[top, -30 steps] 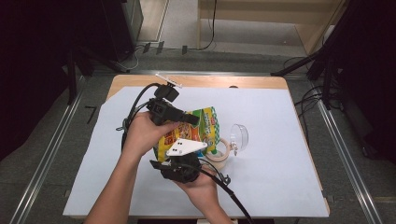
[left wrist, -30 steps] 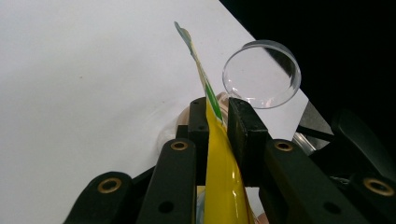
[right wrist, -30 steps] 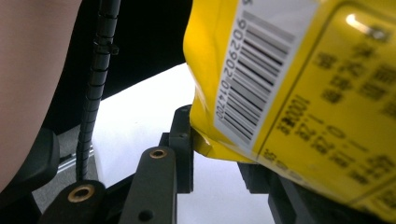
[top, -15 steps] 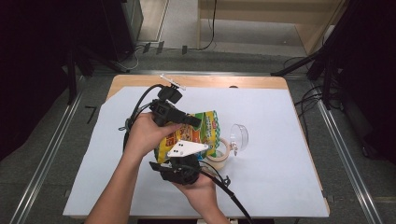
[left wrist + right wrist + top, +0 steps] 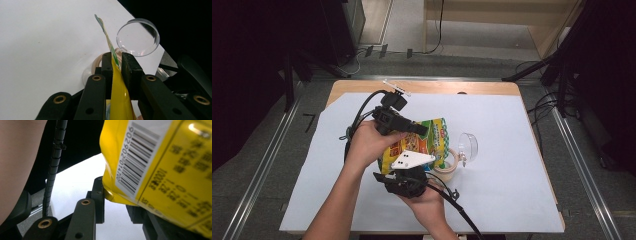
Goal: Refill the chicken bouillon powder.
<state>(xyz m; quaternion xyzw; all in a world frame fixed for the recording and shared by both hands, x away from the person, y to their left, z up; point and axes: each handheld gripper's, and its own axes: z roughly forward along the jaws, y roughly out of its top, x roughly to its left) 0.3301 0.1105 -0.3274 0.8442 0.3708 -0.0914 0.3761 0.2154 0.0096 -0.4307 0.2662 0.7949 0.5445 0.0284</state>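
Both tools are clamped on the yellow snack bag (image 5: 419, 145), held up above the white bench (image 5: 512, 165). Left tool (image 5: 117, 65) pinches the bag's top edge tight; right tool (image 5: 115, 202) grips the bottom corner by the barcode. To do this well: hold firm, pull apart evenly, and stay clear of the tape roll (image 5: 447, 167) and clear lid (image 5: 468, 146) just beside.

A roll of tan tape (image 5: 447, 166) lies flat on my white table cover (image 5: 512, 150), and a clear plastic cup (image 5: 468, 146) lies tipped on its side just beside it. Past the cover's far edge I see bare wooden tabletop (image 5: 437, 87). Grey floor (image 5: 257, 165) surrounds my table.
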